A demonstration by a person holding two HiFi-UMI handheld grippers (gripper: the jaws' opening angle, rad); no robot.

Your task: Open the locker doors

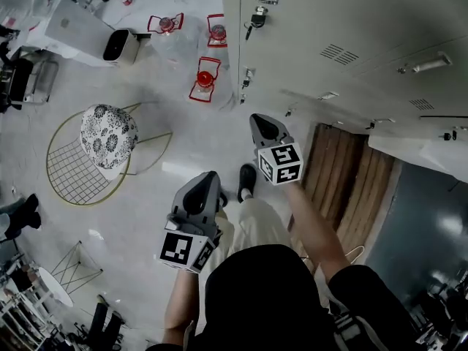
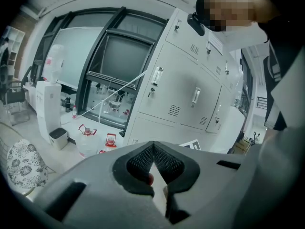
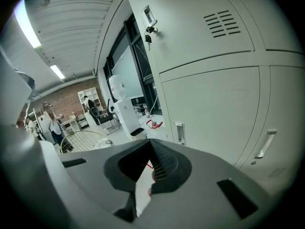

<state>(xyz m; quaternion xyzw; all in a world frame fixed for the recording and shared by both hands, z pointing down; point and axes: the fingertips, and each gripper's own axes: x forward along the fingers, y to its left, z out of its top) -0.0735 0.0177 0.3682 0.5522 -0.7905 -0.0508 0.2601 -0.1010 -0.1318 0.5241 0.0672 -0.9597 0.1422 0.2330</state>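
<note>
Facing lockers (image 1: 351, 20) at 1 o'clock in head view; right hand-held gripper (image 1: 263, 126) held nearer them, left hand-held gripper (image 1: 203, 190) back. Left gripper view: jaws together, empty; lockers 2 o'clock. Right gripper view: jaws together, empty; handle (image 3: 180, 132) at 4 o'clock, probably the target.

Locker doors (image 1: 344, 20) matt painted metal; floor (image 1: 183, 115) glossy.

lockers (image 1: 351, 35): cut by top edge | far people (image 3: 47, 122): too small
</note>
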